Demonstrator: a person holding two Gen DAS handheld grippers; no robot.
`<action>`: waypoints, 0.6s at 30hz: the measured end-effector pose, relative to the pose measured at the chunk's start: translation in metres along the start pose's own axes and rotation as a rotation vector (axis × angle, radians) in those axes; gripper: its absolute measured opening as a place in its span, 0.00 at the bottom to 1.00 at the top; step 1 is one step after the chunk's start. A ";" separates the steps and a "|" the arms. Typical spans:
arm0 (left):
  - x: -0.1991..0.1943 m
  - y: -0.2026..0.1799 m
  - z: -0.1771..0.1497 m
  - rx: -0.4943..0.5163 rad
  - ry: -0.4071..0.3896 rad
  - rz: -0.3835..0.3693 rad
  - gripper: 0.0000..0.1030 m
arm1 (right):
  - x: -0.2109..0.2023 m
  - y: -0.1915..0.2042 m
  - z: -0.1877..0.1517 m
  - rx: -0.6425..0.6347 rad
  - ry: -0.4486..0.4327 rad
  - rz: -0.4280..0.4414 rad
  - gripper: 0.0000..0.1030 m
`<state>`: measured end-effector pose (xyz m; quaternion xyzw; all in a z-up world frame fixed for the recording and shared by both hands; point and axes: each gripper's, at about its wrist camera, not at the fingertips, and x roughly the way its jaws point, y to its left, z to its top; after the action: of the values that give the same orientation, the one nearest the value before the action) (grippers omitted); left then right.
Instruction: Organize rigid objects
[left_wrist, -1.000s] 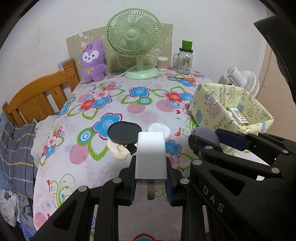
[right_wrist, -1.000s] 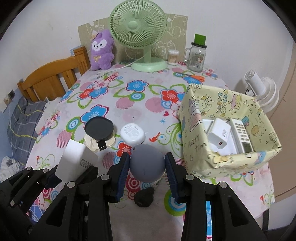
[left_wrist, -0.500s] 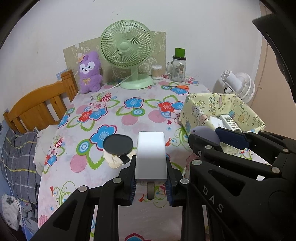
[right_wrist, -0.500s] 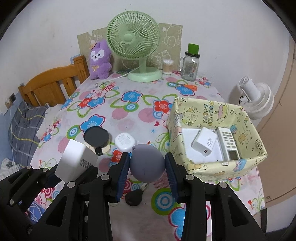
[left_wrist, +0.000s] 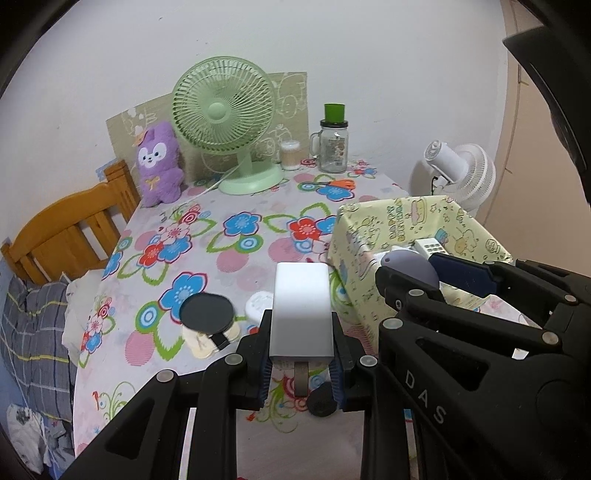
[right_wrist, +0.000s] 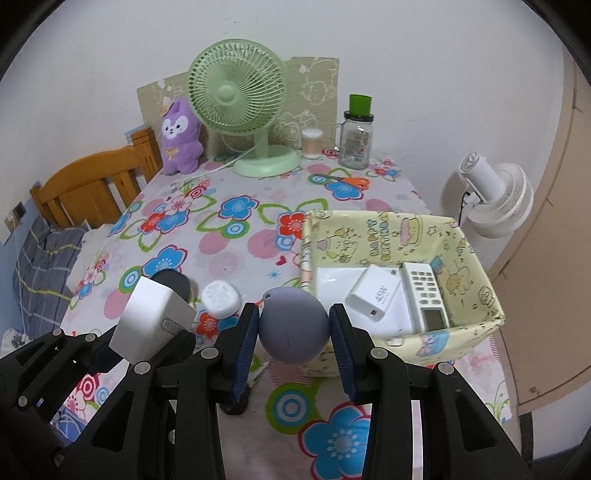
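My left gripper (left_wrist: 300, 363) is shut on a white rectangular charger block (left_wrist: 301, 310), held above the floral table; the same block (right_wrist: 149, 325) shows at the left of the right wrist view. My right gripper (right_wrist: 293, 334) is shut on a grey-purple ball-shaped object (right_wrist: 293, 325), also seen as a ball (left_wrist: 406, 264) in the left wrist view. Just right of the ball stands a yellow cartoon-print box (right_wrist: 476, 273) holding a white charger (right_wrist: 373, 291), a white remote (right_wrist: 424, 295) and a flat white item. On the table lie a black round lid (left_wrist: 207, 313) and a white round case (right_wrist: 220, 297).
A green desk fan (right_wrist: 240, 92), purple plush toy (right_wrist: 181, 136), glass jar with green lid (right_wrist: 356, 136), cotton-swab tub and orange scissors (right_wrist: 351, 181) sit at the table's far end. A wooden bedframe (right_wrist: 88, 188) is left; a white fan (right_wrist: 491, 199) stands right. A small black object (right_wrist: 232, 406) lies below my grippers.
Both grippers have risen and drawn back from the table with their objects still held; the table items and box look smaller and farther, and more of the box's inside shows.
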<state>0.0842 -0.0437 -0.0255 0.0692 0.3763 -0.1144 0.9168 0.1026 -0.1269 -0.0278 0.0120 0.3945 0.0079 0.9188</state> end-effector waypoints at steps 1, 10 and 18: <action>0.000 -0.003 0.002 0.003 -0.001 -0.001 0.24 | -0.001 -0.003 0.001 0.003 -0.002 -0.002 0.41; 0.006 -0.022 0.013 0.025 -0.004 -0.023 0.24 | -0.002 -0.025 0.006 0.020 -0.009 -0.022 0.41; 0.012 -0.042 0.023 0.049 -0.003 -0.049 0.24 | -0.002 -0.047 0.008 0.047 -0.014 -0.037 0.41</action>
<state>0.0971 -0.0906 -0.0198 0.0824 0.3735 -0.1463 0.9123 0.1073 -0.1744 -0.0219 0.0263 0.3882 -0.0182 0.9210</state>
